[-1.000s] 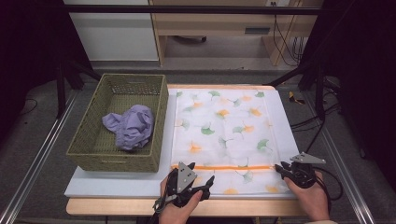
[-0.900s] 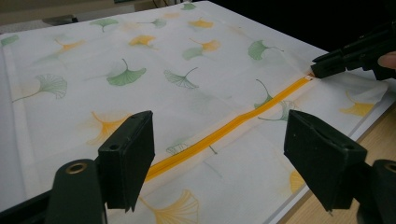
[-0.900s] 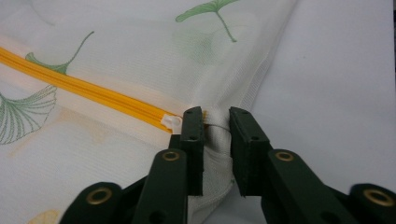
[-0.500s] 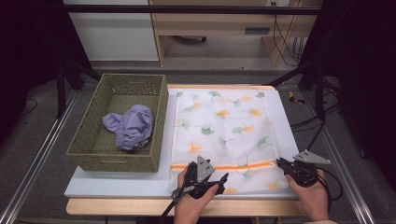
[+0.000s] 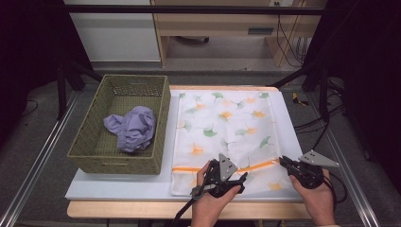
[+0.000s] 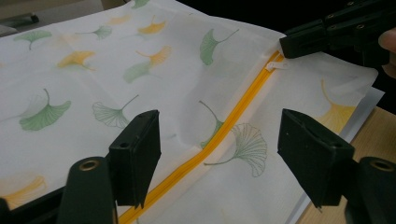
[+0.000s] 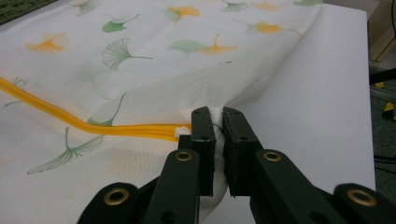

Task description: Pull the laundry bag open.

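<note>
Right gripper (image 7: pixel 218 122) is clamped on the white ginkgo-print mesh laundry bag (image 5: pixel 222 127), lying flat on the table beside its orange zipper (image 7: pixel 70 122). Left gripper (image 6: pixel 219 154) is held open above the zipper, its jaws having just narrowed, nothing gripped.

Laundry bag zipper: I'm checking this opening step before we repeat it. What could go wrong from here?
1. The right gripper pinches mesh at the zipper's end, beside the white pull, and the cloth already bunches there; more tugging may lift the laundry bag rather than steady it.
2. The left gripper stands open astride the zipper, far from the pull; closing here would likely catch loose mesh.
3. The bag's corner lies near the table edge and could slide off.
</note>
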Demonstrator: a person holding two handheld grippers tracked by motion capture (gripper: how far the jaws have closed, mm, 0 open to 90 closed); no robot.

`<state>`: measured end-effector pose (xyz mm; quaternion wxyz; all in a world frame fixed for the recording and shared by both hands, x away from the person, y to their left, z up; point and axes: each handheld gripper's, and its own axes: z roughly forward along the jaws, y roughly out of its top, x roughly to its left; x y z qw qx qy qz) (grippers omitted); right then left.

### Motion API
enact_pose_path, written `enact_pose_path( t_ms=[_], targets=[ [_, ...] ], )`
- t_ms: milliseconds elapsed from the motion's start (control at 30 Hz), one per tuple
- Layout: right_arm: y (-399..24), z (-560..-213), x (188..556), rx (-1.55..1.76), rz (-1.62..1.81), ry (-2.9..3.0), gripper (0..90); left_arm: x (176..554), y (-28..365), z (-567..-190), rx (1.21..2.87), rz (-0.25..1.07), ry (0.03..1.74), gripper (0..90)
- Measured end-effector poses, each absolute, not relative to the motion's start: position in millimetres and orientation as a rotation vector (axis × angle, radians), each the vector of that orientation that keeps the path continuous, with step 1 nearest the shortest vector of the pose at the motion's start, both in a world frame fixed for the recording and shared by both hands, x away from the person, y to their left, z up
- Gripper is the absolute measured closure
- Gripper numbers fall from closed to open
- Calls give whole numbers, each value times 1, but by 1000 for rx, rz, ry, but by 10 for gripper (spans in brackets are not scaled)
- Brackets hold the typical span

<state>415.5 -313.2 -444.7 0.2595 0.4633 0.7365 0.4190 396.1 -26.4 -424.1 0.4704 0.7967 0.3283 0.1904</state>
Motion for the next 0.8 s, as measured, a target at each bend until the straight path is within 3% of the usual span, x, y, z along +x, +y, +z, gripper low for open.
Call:
enact_pose_path(
  t_ms=[633, 800],
  targets=[
    [-308, -433, 413, 1234, 1184, 2013, 838, 406, -60, -426, 1922, 409, 744, 545],
    [-303, -431, 409, 1213, 1192, 2011, 838, 402, -63, -423, 1909, 426, 745, 562]
  ],
)
